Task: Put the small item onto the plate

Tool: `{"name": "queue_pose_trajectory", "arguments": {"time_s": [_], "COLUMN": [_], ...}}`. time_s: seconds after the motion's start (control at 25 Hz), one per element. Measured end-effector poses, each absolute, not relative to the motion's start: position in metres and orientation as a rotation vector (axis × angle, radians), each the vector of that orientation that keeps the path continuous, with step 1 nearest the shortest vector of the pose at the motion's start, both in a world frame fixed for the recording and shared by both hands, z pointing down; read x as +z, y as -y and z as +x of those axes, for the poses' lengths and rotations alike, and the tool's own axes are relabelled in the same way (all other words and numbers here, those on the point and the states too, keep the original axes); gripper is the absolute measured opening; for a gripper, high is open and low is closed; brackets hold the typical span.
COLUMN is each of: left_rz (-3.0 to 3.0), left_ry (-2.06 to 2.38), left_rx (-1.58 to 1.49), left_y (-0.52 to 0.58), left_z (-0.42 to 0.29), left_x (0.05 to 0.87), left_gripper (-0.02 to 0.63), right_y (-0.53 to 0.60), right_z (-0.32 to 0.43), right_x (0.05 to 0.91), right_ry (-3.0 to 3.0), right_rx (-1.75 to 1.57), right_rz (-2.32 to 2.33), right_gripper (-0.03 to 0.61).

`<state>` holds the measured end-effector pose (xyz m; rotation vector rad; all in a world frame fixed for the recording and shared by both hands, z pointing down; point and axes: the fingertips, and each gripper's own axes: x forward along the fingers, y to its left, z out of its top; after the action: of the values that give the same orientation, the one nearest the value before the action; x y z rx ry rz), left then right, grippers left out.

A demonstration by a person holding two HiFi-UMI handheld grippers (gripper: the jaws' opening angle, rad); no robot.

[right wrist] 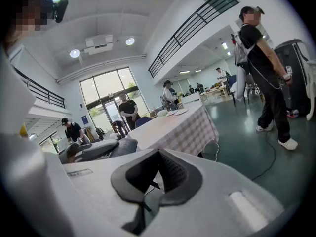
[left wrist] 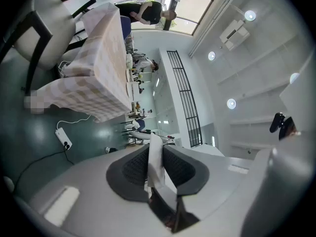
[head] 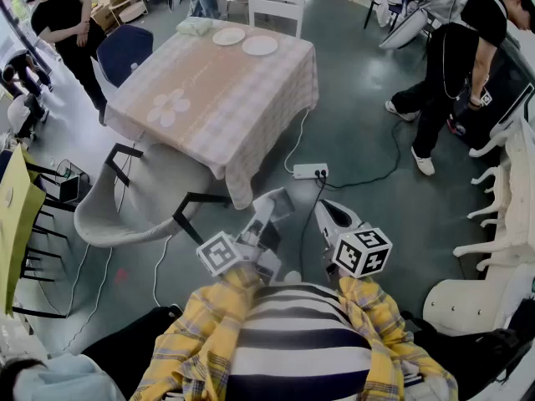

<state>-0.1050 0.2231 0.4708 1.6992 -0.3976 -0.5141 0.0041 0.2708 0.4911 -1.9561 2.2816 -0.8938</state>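
Well short of the tabletop (head: 209, 98), over green floor (head: 359, 132), left tongs (left wrist: 157, 153) pinch a thin white slip (left wrist: 157, 174); right tongs (right wrist: 158, 166) sit closed, empty. Plates (head: 260, 46) lie at its far edge. Carried that far, the flimsy slip could slide free.

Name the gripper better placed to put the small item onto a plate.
Left. The left gripper is shut on a thin white item; the right gripper is shut, empty. The plates lie across the table.
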Motion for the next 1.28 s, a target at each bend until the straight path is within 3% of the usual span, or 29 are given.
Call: {"name": "queue_pose_trajectory", "arguments": {"time_s": [0.64,1.28], "left_rz": [1.682,1.663], "left_ry": [0.384,0.394], "left_rx": [-0.525,-0.530], "left_y": [-0.217,-0.152], "left_z": [-0.105,-0.161], "left_x": [0.470,0.482], "left_gripper": [0.072,0.072], "right_y": [-0.256,-0.191], "right_z": [-0.001,-0.050], "right_x": [0.497,0.507], "right_ry": [-2.299,-2.269], "right_rx": [-0.909,-0.917], "right_rz": [-1.934,-1.993], "right_gripper": [-0.003,-0.003]}}
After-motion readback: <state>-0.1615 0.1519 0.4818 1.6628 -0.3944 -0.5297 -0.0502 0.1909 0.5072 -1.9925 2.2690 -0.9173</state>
